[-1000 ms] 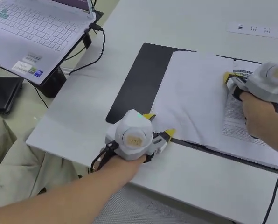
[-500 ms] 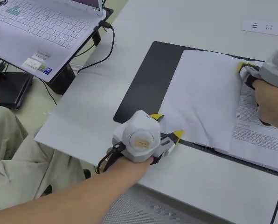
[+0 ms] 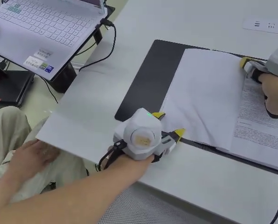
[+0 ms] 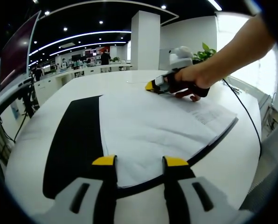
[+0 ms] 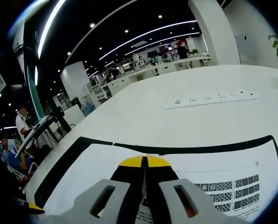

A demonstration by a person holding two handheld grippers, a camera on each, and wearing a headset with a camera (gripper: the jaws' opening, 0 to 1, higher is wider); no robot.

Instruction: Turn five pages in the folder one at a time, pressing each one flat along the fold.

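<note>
Now the closed right tongs (image 3: pixel 247 63), upper right, should drag firmly down the fold of the black folder (image 3: pixel 143 84); parted, empty left tongs (image 3: pixel 169 124) sit by the white paper page (image 3: pixel 204 93).

Bare table (image 3: pixel 209 18) lies open beyond the folder (image 3: pixel 143 79); a laptop (image 3: pixel 45 28) stands off the left edge, and a power strip (image 3: pixel 268 25) lines the far side.

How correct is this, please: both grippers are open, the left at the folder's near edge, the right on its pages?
Only the left gripper is open; the right gripper view shows the right gripper shut, jaws together, on the pages.
</note>
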